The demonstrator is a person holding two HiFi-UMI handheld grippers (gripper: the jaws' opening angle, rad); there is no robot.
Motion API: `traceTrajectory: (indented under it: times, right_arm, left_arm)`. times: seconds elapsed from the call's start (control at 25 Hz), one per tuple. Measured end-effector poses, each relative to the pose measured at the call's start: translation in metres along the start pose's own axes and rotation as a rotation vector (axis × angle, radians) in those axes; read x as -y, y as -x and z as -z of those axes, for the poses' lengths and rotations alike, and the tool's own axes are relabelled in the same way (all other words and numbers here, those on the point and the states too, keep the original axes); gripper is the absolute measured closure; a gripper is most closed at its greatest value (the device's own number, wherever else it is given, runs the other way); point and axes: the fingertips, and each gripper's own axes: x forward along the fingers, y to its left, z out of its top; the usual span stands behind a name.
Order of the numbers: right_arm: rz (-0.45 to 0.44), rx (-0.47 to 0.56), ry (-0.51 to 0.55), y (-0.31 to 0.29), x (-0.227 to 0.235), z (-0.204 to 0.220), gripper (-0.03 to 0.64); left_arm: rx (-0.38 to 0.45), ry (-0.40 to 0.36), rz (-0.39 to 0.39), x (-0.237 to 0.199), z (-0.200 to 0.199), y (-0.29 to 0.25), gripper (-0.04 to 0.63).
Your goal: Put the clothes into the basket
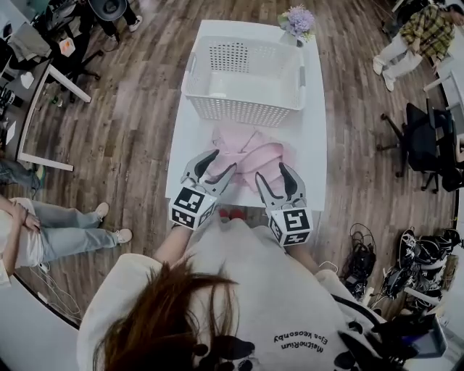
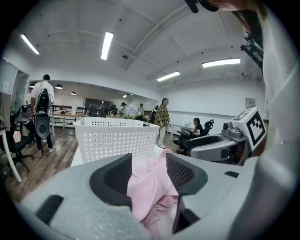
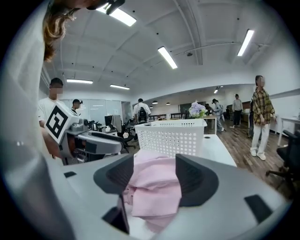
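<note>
A crumpled pink garment (image 1: 252,156) lies on the white table (image 1: 190,141), just in front of the white perforated basket (image 1: 243,109), which holds nothing I can see. My left gripper (image 1: 225,161) is at the garment's near left edge, open, with pink folds (image 2: 150,180) lying between its pads. My right gripper (image 1: 272,171) is at the near right edge, also open, with the cloth (image 3: 154,187) between its pads. Beyond the jaws, the basket (image 2: 117,138) (image 3: 173,136) stands at the far end of the table.
A vase of purple flowers (image 1: 297,20) stands behind the basket at the table's far right corner. Office chairs (image 1: 420,141) and cables (image 1: 362,261) are on the floor to the right. A person (image 1: 51,232) sits on the left, and another (image 1: 420,36) at the far right.
</note>
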Motion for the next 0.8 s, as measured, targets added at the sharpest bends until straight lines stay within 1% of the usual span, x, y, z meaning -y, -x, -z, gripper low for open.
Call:
traceTrajectory:
  times: [0.2, 0.4, 0.6, 0.8]
  right_arm:
    - [0.018, -0.054, -0.019, -0.014, 0.017, 0.019, 0.267]
    - [0.016, -0.090, -0.008, -0.027, 0.028, 0.032, 0.184]
    - [0.010, -0.135, -0.011, -0.035, 0.036, 0.048, 0.123]
    - [0.017, -0.267, -0.058, -0.046, 0.057, 0.084, 0.096]
  left_arm:
    - [-0.089, 0.022, 0.042, -0.017, 0.026, -0.018, 0.261]
    - [-0.149, 0.045, 0.065, -0.031, 0.044, -0.032, 0.152]
    - [-0.198, 0.085, 0.069, -0.045, 0.058, -0.043, 0.089]
    - [-0.278, 0.103, 0.086, -0.057, 0.076, -0.060, 0.034]
